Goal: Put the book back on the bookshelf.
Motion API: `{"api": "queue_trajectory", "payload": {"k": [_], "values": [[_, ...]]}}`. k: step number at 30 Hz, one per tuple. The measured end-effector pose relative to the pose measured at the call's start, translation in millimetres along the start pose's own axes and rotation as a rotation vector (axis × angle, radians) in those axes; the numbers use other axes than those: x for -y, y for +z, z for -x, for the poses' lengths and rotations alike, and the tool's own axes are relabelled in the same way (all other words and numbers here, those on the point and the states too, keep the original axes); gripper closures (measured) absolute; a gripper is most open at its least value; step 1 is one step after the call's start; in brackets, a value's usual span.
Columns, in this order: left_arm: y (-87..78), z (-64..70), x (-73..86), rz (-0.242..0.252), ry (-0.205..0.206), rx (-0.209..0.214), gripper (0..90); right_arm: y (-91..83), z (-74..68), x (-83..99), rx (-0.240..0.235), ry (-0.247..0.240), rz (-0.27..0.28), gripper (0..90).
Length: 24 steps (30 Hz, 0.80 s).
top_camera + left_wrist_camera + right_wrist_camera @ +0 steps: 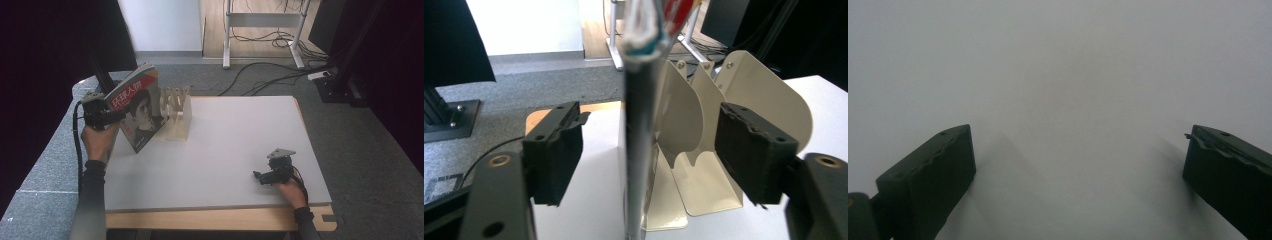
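Setting: a white table (pixel 240 150) with a pale wooden front edge, standing on grey carpet with loose cables and a metal frame behind it. Item one, the left gripper (pixel 649 150): we hold it at the table's far left corner, its two black jaws spread wide, one on either side of an upright magazine (pixel 136 107) and neither pad touching it in the left gripper view. There the magazine (pixel 640 125) shows edge-on between the jaws, its lower edge down at the table surface. From above we see its cover tilted, with red-and-white lettering and a printed portrait, its near corner resting on the table. Item two, just behind and beside the magazine: a cream metal file rack (pixel 176 112) with several rounded dividers, which in the left gripper view (pixel 704 150) stands touching or nearly touching the magazine; we cannot tell which. Item three, the right gripper (pixel 260 177): we hold it low over the table's near right area, well apart from the magazine, its jaws (pixel 1078 165) wide apart over bare white surface with nothing between them.
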<state>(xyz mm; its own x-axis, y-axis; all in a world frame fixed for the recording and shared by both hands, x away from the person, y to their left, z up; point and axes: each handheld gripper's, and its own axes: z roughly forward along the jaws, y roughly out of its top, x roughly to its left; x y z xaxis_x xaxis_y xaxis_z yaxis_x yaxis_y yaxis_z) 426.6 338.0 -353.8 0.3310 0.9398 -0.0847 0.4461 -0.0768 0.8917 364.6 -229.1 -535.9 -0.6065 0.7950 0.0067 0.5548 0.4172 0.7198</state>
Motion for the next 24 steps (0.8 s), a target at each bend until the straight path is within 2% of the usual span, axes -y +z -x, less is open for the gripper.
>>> {"api": "queue_trajectory", "payload": {"k": [8, 16, 19, 24], "values": [[-5.7, 4.5, 1.7, -0.028, 0.035, -0.013, 14.9, 0.0, 0.0, 0.0, -0.001, 0.0, 0.0, 0.0], [-17.0, 5.3, 2.9, -0.051, 0.04, 0.009, 10.2, 0.0, 0.0, -0.1, -0.001, 0.0, 0.0, 0.0], [-23.1, 6.4, 4.8, -0.076, 0.046, 0.039, 6.9, 0.0, 0.0, -0.1, -0.001, -0.001, 0.0, 0.0], [-31.1, 10.3, 11.6, -0.089, 0.056, 0.058, 6.1, -0.1, 0.1, -0.1, -0.001, -0.002, -0.001, 0.0]]}}
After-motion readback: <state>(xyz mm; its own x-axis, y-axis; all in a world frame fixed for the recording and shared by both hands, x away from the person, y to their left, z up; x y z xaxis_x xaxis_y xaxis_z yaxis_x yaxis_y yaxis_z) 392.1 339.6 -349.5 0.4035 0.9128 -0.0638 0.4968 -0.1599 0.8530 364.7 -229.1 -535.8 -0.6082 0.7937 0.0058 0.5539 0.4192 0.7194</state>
